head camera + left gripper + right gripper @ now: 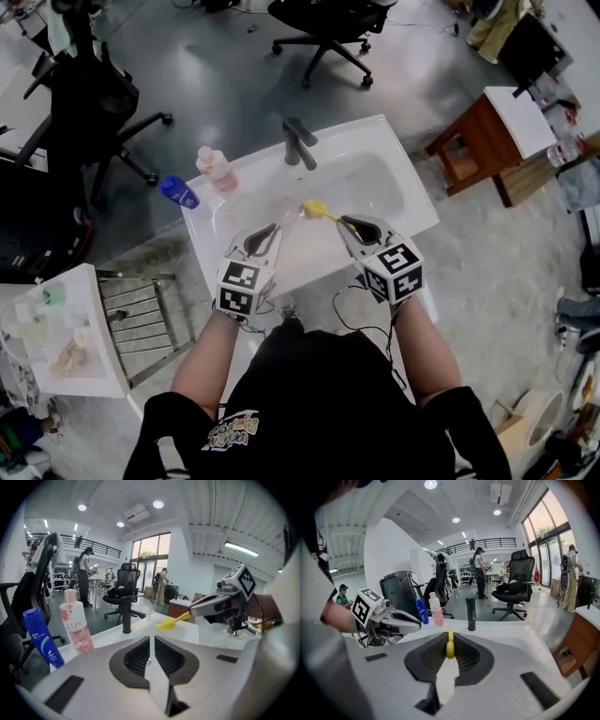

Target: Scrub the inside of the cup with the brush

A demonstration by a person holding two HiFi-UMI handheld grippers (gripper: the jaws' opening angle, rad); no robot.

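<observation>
From the head view, both my forearms reach forward out of black sleeves. They angle down and converge over the basin of the white counter (pixel 403 211). The left tongs (pixel 274 228) point at a faint clear cup (pixel 284 210) held above the basin. It is hard to make out, but they look pinched on its thin wall. The right tongs (pixel 352 225) are clamped on the handle of a yellow brush (pixel 328 216). The brush head sits just beside the cup. I cannot tell whether it is inside the cup.

A black faucet (pixel 298 142) stands at the back of the basin. A pink bottle (pixel 216 169) and a blue bottle (pixel 178 192) sit at the counter's far left corner. A wire rack (pixel 141 319) stands to my left on the grey floor. There is a wooden stool (pixel 473 141) to the right, and office chairs (pixel 323 28) stand further off.

In the left gripper view the jaws stand nearly together, with only a thin slit and a small glassy glint between the pads. Beyond them the right tongs come in from the right, brush head leading. The faucet and both bottles are to the left. Behind is an open workroom with tall windows, a railed mezzanine and people standing far off.

In the right gripper view the jaws are closed on the yellow handle, which runs straight out between the pads. The left tongs show at the left with their marker cube towards me. The bottles and faucet are behind them, and an office chair stands to the right.
</observation>
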